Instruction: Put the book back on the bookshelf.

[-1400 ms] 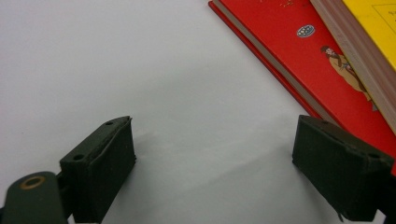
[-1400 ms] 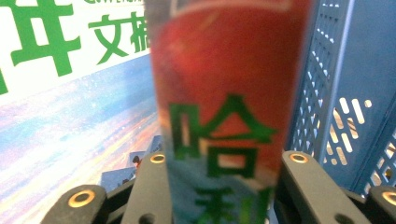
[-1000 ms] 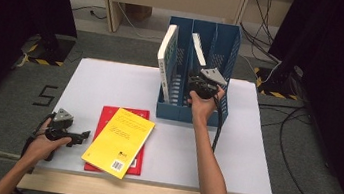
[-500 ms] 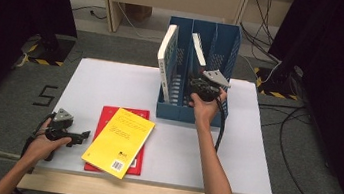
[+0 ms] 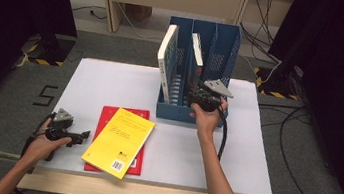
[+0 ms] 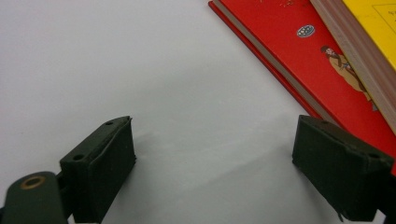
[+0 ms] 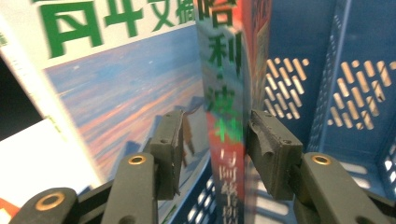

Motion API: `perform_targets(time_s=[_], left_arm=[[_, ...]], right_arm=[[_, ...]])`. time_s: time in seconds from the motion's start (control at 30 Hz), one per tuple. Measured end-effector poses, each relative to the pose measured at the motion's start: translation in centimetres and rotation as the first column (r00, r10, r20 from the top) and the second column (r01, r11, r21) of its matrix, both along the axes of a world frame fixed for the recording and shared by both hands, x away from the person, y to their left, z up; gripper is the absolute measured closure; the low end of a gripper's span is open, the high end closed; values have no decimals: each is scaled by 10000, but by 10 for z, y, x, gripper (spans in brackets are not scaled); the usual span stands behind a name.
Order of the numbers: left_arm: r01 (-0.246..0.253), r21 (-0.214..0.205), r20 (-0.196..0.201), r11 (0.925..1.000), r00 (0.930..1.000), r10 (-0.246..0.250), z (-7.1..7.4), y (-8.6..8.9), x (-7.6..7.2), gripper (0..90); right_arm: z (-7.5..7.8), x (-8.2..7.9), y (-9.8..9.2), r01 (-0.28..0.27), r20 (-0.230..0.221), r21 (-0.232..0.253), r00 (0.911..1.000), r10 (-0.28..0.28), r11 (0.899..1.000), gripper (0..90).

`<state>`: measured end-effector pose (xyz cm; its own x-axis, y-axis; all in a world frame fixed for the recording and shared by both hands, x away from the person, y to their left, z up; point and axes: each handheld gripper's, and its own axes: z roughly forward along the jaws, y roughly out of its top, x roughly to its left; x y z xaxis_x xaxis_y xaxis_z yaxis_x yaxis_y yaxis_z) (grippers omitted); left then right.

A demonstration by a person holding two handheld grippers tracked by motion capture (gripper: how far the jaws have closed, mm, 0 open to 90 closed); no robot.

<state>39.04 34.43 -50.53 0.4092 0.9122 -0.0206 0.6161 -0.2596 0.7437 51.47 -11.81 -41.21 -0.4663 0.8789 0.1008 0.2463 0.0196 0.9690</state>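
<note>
A blue file rack (image 5: 172, 111) stands at the back of the white table (image 5: 112, 79). A white-covered book (image 5: 165, 61) stands in its left slot and a second book (image 5: 197, 50) leans in the middle slot. My right gripper (image 5: 199, 96) is at that second book's lower end. Its jaws have just been opening, and in the right gripper view the red and green spine (image 7: 224, 79) stands between the pads (image 7: 170, 149) with a gap on the left, so the right gripper (image 7: 215, 140) is open. My left gripper (image 5: 85, 136) rests open on the table beside the red book (image 6: 299, 51).
A yellow book (image 5: 120, 140) lies askew on the red book (image 5: 106, 118) near the table's front edge. The rack's perforated blue walls (image 7: 303, 60) close in on the right of the spine, and the other book's sky-print cover (image 7: 116, 84) is on its left.
The right hand and its gripper have slid a little back toward the rack's front. The left hand has stayed put.
</note>
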Motion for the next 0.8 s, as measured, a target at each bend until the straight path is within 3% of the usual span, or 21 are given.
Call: perform_targets(time_s=[0.3, 0.4, 0.47, 0.7, 0.8], left_arm=[[-18, -14, 19, 10000, 10000, 18, 0, 0, 0, 119], [0, -13, 2, 10000, 10000, 0, 0, 0, 0, 119], [1, -7, 2, 10000, 10000, -1, 0, 0, 0, 119], [-14, -33, 13, 10000, 10000, 14, 0, 0, 0, 119], [-9, -13, 9, 10000, 10000, 9, 0, 0, 0, 119]], right_arm=[[-2, -1, 19, -524, -17, -132, 9986, 523, 9985, 547], [-3, 1, 23, -642, -99, 43, 9979, 643, 9979, 545], [-2, 1, 23, -583, -80, -133, 9983, 582, 9982, 543], [-4, 0, 15, -719, -321, 334, 9968, 730, 9969, 532], [-2, -3, 11, -695, -224, 225, 9973, 701, 9973, 524]])
